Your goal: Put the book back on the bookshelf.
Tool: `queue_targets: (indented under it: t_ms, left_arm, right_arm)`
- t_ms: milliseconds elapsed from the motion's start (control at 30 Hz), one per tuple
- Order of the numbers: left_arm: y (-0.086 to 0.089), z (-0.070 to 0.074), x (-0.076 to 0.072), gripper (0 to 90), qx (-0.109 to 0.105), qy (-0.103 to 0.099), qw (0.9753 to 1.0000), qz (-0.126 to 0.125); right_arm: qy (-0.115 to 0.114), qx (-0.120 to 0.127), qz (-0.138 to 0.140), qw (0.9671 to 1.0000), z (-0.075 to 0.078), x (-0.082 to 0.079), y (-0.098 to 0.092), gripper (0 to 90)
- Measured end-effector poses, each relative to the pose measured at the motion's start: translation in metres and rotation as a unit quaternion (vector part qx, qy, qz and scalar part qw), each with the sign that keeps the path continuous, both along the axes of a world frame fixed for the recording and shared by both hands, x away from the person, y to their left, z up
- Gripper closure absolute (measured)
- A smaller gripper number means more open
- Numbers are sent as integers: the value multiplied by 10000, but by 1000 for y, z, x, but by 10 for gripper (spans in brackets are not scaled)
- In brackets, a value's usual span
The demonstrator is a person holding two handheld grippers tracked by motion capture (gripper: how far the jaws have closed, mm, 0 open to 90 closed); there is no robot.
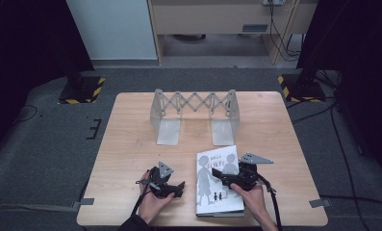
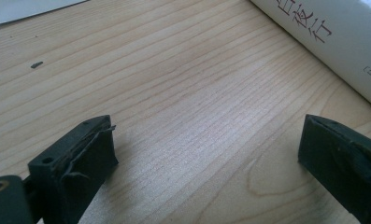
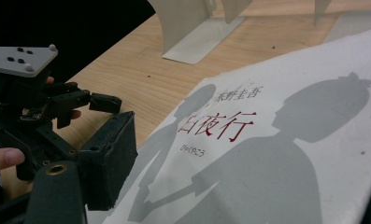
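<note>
Hands low at the near edge of the tabletop, forearms in from the bottom of the high view, each wrapped around a gripper. Left gripper resting just above the wood left of the book, turned toward it, fingers spread wide over bare wood grain with nothing between them. Book's white spine edge with dark lettering crossing the upper right corner of the left gripper view, just beyond the right-hand finger and apart from it. Right gripper held over the right half of the book cover, hand gripping from below and behind, grey three-cornered plate on top. Fingers of that gripper open, left pad hovering at the cover's left margin beside the grey silhouette figures and red title; contact with the cover impossible to tell. Book flat, face up, near the front edge right of centre. Folding metal rack upright farther back, well apart from both grippers.
</note>
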State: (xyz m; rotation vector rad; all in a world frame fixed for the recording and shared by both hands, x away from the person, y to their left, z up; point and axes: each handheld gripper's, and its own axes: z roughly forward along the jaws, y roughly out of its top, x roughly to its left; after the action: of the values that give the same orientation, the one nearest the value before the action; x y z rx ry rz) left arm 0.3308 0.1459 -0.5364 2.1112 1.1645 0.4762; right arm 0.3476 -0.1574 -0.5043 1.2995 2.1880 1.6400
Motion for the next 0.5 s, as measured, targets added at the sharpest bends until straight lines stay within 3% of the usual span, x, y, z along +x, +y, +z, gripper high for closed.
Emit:
queue_targets:
  t_ms: [233, 400, 500]
  left_arm:
    - [3, 0, 1, 75, -47, -46, 10000, -13]
    - [7, 3, 3, 139, -326, 27, 9994, -71]
    - [10, 5, 3, 148, -605, 28, 9981, -91]
  right_arm:
    - [362, -199, -109, 9991, -9, 3, -4, 310]
    - [479, -151, -187, 9986, -8, 4, -6, 388]
    - [513, -97, -210, 9984, -7, 5, -7, 428]
